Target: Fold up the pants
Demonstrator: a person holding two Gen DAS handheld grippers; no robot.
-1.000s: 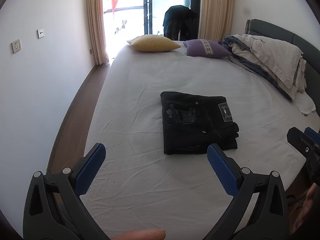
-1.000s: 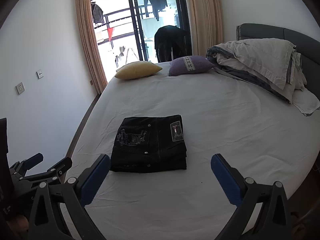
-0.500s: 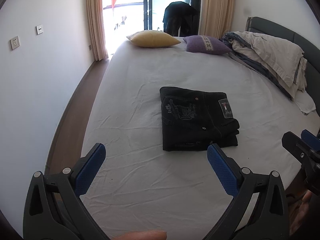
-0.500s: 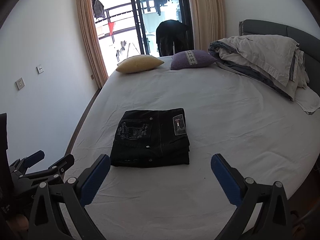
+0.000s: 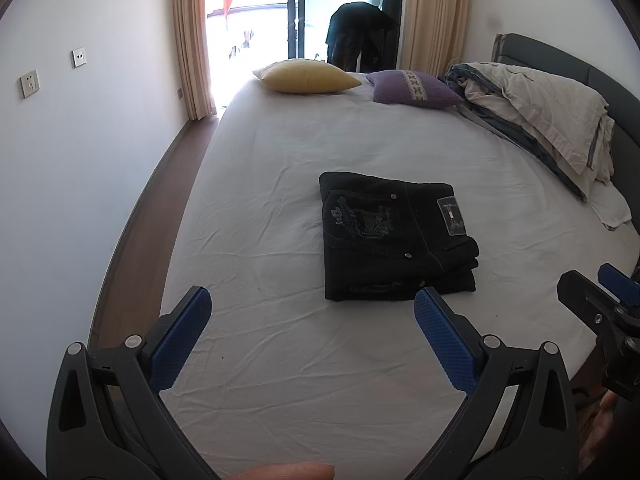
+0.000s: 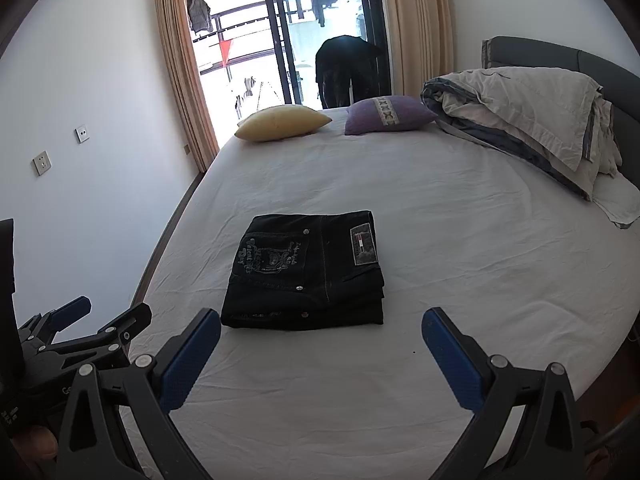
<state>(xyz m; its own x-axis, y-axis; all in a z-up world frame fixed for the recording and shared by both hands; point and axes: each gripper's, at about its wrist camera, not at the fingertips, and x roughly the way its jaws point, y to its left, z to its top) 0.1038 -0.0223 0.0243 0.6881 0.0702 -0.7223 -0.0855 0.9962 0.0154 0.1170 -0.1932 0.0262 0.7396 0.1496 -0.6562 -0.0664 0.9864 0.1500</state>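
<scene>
Black pants (image 5: 394, 236) (image 6: 306, 270) lie folded into a compact rectangle in the middle of the white bed (image 5: 360, 140) (image 6: 460, 240), back pocket embroidery and a label patch facing up. My left gripper (image 5: 312, 312) is open, held back from the near edge of the pants with nothing between its blue pads. My right gripper (image 6: 320, 332) is open too, also short of the pants and holding nothing. Each gripper shows at the edge of the other's view: the right gripper (image 5: 600, 296) and the left gripper (image 6: 92, 320).
A yellow pillow (image 5: 306, 76) (image 6: 282, 122) and a purple pillow (image 5: 414, 88) (image 6: 388, 114) lie at the far end of the bed. A bunched duvet (image 5: 540, 108) (image 6: 528, 116) sits against the headboard at the right. A wooden floor strip (image 5: 132, 232) runs along the left wall.
Both grippers have tilted and drawn slightly back, so the pants sit a little lower in each view. The pants have not moved and both grippers stay open.
</scene>
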